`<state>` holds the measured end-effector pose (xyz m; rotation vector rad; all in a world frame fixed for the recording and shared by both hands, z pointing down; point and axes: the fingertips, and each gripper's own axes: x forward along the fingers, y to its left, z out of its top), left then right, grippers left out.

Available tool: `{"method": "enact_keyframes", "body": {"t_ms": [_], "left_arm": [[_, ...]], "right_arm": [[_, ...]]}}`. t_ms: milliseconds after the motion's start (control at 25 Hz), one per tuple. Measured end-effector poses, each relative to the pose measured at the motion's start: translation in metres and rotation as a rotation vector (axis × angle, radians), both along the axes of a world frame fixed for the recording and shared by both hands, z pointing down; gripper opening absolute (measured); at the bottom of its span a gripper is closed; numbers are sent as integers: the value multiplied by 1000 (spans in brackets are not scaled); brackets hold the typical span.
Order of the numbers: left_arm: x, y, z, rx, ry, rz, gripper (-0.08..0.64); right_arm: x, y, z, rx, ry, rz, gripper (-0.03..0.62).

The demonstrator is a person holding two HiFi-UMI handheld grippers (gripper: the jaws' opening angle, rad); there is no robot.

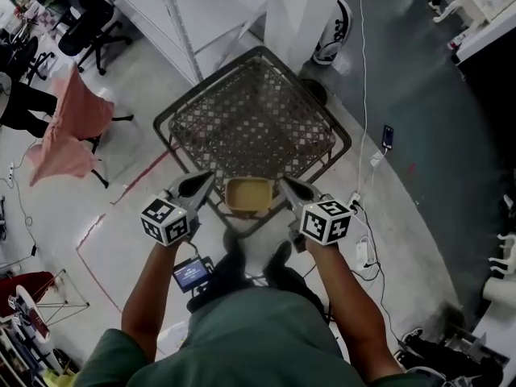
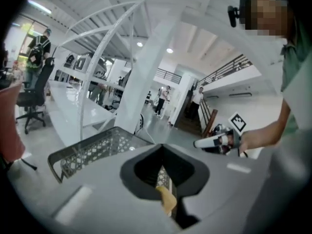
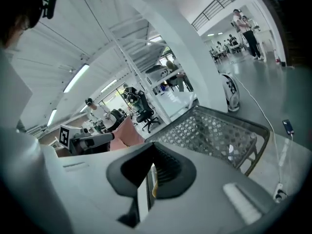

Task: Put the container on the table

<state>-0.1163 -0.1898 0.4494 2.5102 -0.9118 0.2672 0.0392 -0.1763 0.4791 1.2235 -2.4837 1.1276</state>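
A yellow container [image 1: 248,194] hangs between my two grippers, just over the near edge of the dark wire-mesh table [image 1: 250,119]. My left gripper [image 1: 208,179] holds its left rim and my right gripper [image 1: 285,183] its right rim. In the left gripper view the jaws [image 2: 165,189] are shut on a yellow rim edge [image 2: 167,200], with the table [image 2: 92,150] ahead and the right gripper [image 2: 214,141] across. In the right gripper view the jaws [image 3: 152,179] pinch a thin yellow sliver [image 3: 154,185]; the table [image 3: 214,130] lies beyond.
A white pillar [image 1: 302,14] and a white shelf rack [image 1: 185,6] stand behind the table. A pink cloth [image 1: 68,127] drapes a chair at the left. A phone [image 1: 388,135] and cables lie on the floor at the right. People stand in the far background.
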Motion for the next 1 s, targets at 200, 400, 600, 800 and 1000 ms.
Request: {"method": "enact_keyframes", "body": {"t_ms": [200,400,600,800,1000], "left_arm": [[10,13,-61,114,23,22,0],[10,25,-106,181,41,26,0],[6,36,-136,232,40,38,0],[2,50,-162,265,49,45,0],[-7,75,-192,308,60,60,0]], "right_arm": [[2,11,-65,148,6,-23,5],[16,27,-115,240,4,-12,4],[24,42,-148,310,14,12,5],[17,61,-190,413,37,3,5],[13,85,-241,523,87,2,5]]}}
